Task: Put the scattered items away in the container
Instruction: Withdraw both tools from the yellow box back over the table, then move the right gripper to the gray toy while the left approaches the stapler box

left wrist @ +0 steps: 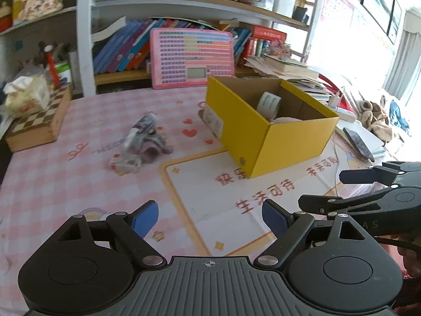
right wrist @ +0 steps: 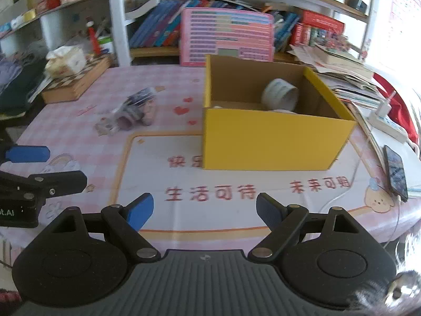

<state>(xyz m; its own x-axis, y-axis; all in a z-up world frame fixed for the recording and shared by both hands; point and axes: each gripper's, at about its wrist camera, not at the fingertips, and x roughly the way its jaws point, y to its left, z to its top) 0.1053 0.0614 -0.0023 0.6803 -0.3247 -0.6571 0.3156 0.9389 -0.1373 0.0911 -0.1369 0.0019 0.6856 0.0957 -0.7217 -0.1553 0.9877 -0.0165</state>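
We judge the task partly done: the yellow box (right wrist: 273, 142) already holds a tape roll (right wrist: 280, 95). 1 plastic-wrapped bundle (left wrist: 143, 142) lies on the surface left of it. Left gripper (left wrist: 210, 220) and right gripper (right wrist: 205, 210) fingers spread, empty.

A child's study room at home: crowded bookshelf (left wrist: 163, 47), pink checked tablecloth (left wrist: 65, 184).
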